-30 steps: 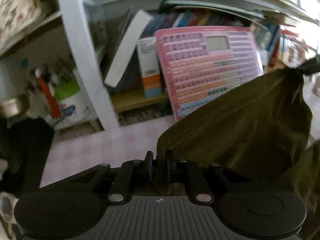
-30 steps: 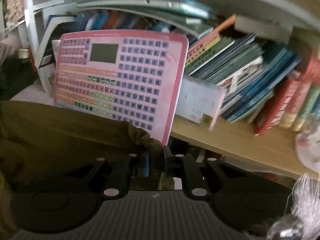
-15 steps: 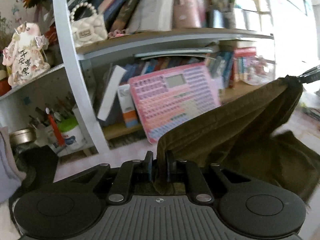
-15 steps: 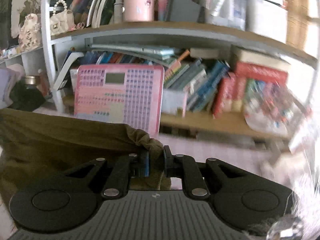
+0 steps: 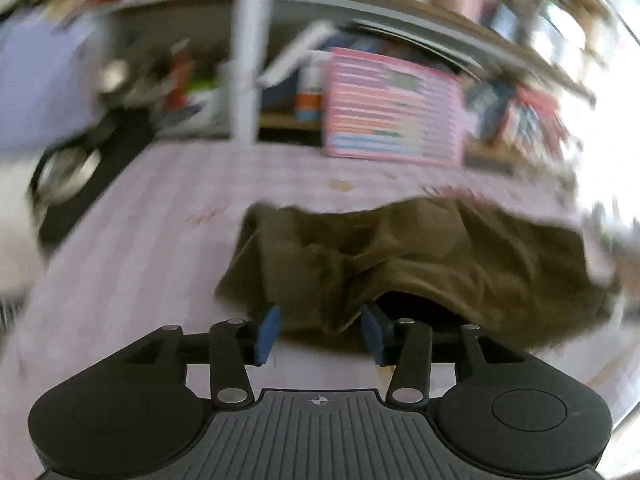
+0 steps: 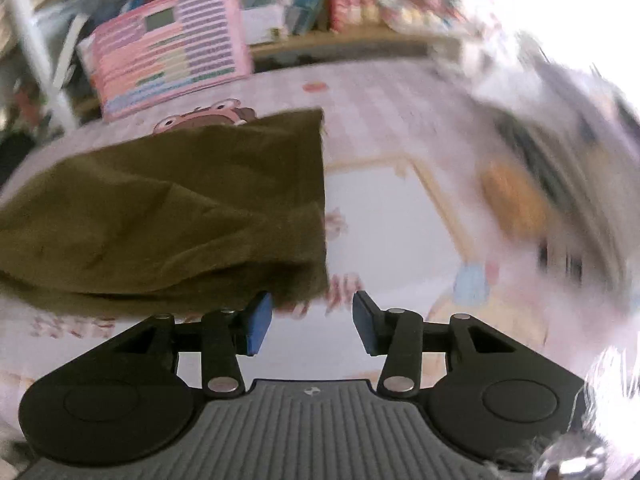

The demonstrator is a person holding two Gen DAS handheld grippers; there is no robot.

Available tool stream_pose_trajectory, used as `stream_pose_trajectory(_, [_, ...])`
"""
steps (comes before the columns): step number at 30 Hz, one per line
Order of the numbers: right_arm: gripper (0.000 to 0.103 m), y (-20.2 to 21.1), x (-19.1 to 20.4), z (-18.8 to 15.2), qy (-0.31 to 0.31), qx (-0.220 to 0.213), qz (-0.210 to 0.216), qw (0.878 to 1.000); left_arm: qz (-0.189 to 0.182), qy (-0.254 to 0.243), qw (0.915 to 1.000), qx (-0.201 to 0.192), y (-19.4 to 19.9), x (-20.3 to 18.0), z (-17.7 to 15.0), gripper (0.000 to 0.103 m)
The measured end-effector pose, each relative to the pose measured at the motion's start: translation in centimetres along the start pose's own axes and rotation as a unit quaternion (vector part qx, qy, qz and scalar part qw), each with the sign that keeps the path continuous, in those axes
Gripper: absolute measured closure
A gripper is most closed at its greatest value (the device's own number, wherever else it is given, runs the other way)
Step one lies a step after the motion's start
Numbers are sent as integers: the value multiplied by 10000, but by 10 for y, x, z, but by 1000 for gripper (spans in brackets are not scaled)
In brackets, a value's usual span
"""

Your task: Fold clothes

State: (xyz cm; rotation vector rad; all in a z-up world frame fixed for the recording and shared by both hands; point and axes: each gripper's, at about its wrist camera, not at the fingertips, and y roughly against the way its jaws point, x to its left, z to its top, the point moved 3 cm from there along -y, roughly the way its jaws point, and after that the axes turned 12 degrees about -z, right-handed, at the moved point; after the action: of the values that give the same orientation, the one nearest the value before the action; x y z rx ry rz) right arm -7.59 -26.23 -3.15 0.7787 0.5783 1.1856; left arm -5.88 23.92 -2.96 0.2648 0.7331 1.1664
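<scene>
Left wrist view: the left gripper (image 5: 320, 330) points down at an olive-green garment (image 5: 420, 264) that lies in a rumpled heap on the pink checked tabletop (image 5: 152, 216). Its jaws are opening; the blue pads (image 5: 267, 330) stand apart, and the near hem of the cloth sags between them without being pinched. Behind the garment a pink keyboard toy (image 5: 392, 108) leans against a bookshelf (image 5: 244, 52). The whole view is smeared by motion.

Right wrist view: the right gripper (image 6: 312, 322) is also letting go, jaws opening. The garment's right corner (image 6: 308, 280) sits just beyond the left pad, not between the pads, and the cloth spreads away to the left over the printed tabletop (image 6: 380, 200). Its right edge looks fairly straight.

Risks, as I judge them: the fold is loose, with a puffed pocket at the near hem in the left view, so the top layer may slump or spring open once free. A pad that is only partly clear could catch the hem as the hand withdraws and drag the layers askew. The two sides look uneven, which would make a further fold crooked.
</scene>
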Motion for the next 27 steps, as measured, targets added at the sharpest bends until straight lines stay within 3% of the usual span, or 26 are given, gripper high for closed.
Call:
stream_pose_trajectory(2, [60,7,3,-4,-359,134,195,9991,-269,939,9951,-152,7,12,-6,52])
stream_pose_trajectory(4, [56,10,7,1,-806,270,538,9949,-660,1986,9775,-262,4,25,-11,47])
stream_pose_trajectory(5, [52,9,7,4,-1109,363,694,9907,-862,2522,9633,-306,0,31,-15,45])
stream_pose_trajectory(7, [50,1,3,9,-1864,600,926,9763,-1225,3535,9266,-371,-15,41,-22,34])
stream_pose_trajectory(11, [49,-14,-6,18,-3238,987,1303,9319,-1562,5063,8465,-528,-47,54,-34,30])
stream_pose_trajectory(13, [49,-22,-12,23,-3779,1105,1417,9082,-1448,5456,8231,-624,-61,60,-36,31])
stream_pose_trajectory(14, [49,-26,-14,25,-3980,1150,1433,8988,-1389,5503,8206,-676,-65,61,-34,33])
stream_pose_trajectory(15, [49,-30,-17,27,-4144,1196,1412,8911,-1334,5518,8200,-730,-68,63,-31,35])
stream_pose_trajectory(16, [49,-34,-19,30,-4259,1244,1339,8861,-1289,5451,8251,-743,-71,63,-27,48])
stream_pose_trajectory(18, [55,-44,-24,35,-4459,1351,1184,8769,-982,5168,8482,-616,-75,63,-13,82])
stream_pose_trajectory(19, [72,-49,-25,37,-4508,1431,1090,8743,-752,5035,8588,-586,-75,64,-6,90])
stream_pose_trajectory(20, [91,-54,-25,38,-4558,1514,1012,8713,-598,4827,8717,-601,-75,63,5,91])
stream_pose_trajectory(22, [97,-58,-25,48,-4571,1522,1053,8700,-446,4250,9015,-679,-77,55,34,92])
stream_pose_trajectory(24, [97,-49,-17,75,-4235,1117,1340,8889,-644,3418,9335,-873,-73,35,75,92])
stream_pose_trajectory(25, [98,-36,-12,94,-3982,744,1548,9011,-819,3041,9433,-1048,-66,25,93,92])
stream_pose_trajectory(27, [98,-4,-4,128,-3577,-31,1996,9123,-1172,2409,9531,-1409,-49,7,120,92])
